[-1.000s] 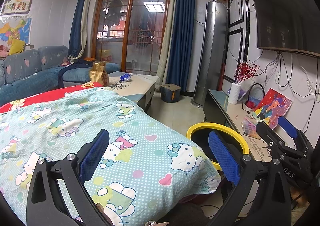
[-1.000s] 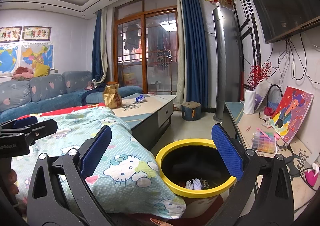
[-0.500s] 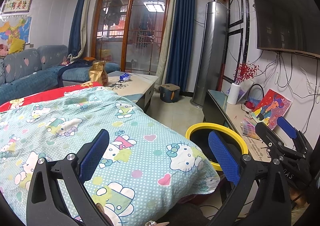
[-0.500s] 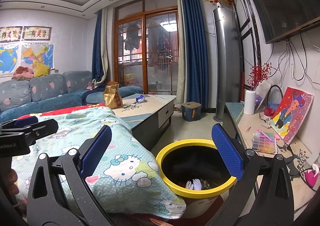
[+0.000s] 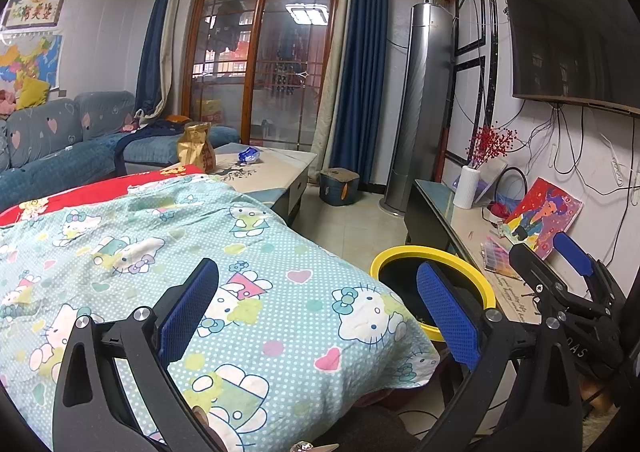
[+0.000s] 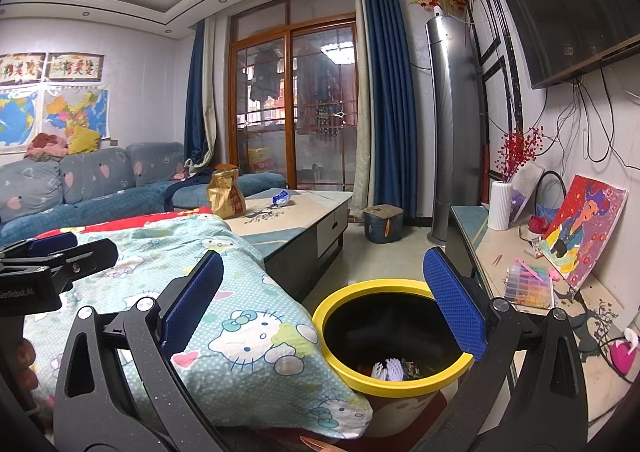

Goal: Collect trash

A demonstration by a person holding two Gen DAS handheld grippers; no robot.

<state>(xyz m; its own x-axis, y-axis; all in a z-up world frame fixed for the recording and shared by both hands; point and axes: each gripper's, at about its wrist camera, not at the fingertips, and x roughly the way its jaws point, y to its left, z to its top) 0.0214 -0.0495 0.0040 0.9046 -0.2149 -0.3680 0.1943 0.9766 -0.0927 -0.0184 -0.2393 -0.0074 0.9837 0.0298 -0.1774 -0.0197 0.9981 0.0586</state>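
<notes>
While both hand-held grippers, left [image 5: 316, 316] and right [image 6: 320, 292], gape wide and empty, the yellow bin [image 6: 394, 336] sits below. Trash, a paper bag [image 6: 226, 193] and blue wrapper [image 6: 281, 198], lies on the far worktop [image 6: 298, 207]; approach level, pinch crumpled edges.

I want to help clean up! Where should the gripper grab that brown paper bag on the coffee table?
Take the brown paper bag by its crumpled, folded-over top, coming down from above. It stands upright on the coffee table, and the top is its narrowest part, so an open gripper would likely fit around it more easily than the wide body.
</notes>
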